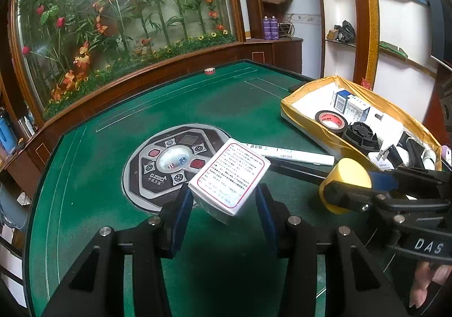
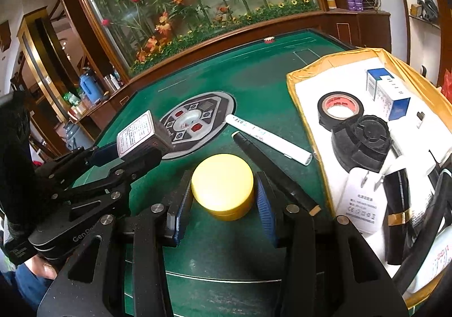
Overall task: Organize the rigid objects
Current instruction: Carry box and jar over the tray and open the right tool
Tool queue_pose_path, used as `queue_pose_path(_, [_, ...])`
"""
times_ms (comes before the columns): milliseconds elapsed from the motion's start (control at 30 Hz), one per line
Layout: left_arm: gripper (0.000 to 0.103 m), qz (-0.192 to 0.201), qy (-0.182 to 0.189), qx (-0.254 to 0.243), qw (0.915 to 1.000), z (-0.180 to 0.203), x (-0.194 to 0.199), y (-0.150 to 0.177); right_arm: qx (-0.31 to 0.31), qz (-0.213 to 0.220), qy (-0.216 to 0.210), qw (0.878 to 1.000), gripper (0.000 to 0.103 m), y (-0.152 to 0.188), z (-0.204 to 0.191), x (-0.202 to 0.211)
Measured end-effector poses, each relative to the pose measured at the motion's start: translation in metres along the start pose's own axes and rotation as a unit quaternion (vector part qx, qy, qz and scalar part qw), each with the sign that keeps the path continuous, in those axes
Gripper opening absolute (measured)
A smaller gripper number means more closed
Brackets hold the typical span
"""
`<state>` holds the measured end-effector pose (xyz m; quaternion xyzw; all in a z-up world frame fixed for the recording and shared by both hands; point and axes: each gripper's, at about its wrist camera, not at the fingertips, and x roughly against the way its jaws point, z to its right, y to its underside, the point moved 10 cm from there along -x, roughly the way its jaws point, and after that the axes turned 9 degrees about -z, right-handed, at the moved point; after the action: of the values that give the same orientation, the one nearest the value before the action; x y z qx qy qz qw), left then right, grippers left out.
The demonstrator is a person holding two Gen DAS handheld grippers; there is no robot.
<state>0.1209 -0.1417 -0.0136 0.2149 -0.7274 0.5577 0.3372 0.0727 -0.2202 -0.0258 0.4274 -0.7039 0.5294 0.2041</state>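
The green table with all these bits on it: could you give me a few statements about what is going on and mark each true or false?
1. The left gripper holds a white box between its fingers. True.
2. The right gripper grips a roll of black tape. False: it grips a yellow round tin; the black tape lies in the tray.
3. A white pen lies on the green table, outside the tray. True.
4. The white plug adapter sits on the bare table. False: it lies inside the tray.
5. The tray is empty. False: it holds the tape, a blue and white box and other items.
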Motion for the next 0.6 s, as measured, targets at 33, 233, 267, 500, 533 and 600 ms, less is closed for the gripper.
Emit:
queue_pose_path(33, [0.046,0.0,0.0,0.0,1.0,0.0,0.0,0.0,-0.002,0.001,0.0,1.0,0.043,0.0,0.001,0.001])
queue_pose_path(233, [0.046,-0.002,0.0,-0.002,1.0,0.004,-0.001,0.001,-0.011,0.005,-0.001,1.0,0.043,0.0,0.009,0.007])
queue_pose_path(267, [0.046,-0.002,0.001,-0.002,1.0,0.004,-0.001,0.001,-0.011,0.006,-0.001,1.0,0.043,0.0,0.009,0.008])
queue_pose_path(500, [0.046,-0.004,0.007,0.001,1.0,0.013,0.0,0.0,-0.021,0.01,-0.002,1.0,0.043,-0.001,0.016,0.015])
queue_pose_path(533, [0.046,-0.003,0.008,0.002,1.0,0.014,0.0,0.0,-0.022,0.011,-0.002,1.0,0.043,-0.001,0.016,0.016])
queue_pose_path(600, [0.046,-0.004,0.013,0.006,0.9999,0.016,0.001,-0.002,-0.024,0.015,-0.002,1.0,0.042,-0.002,0.018,0.02])
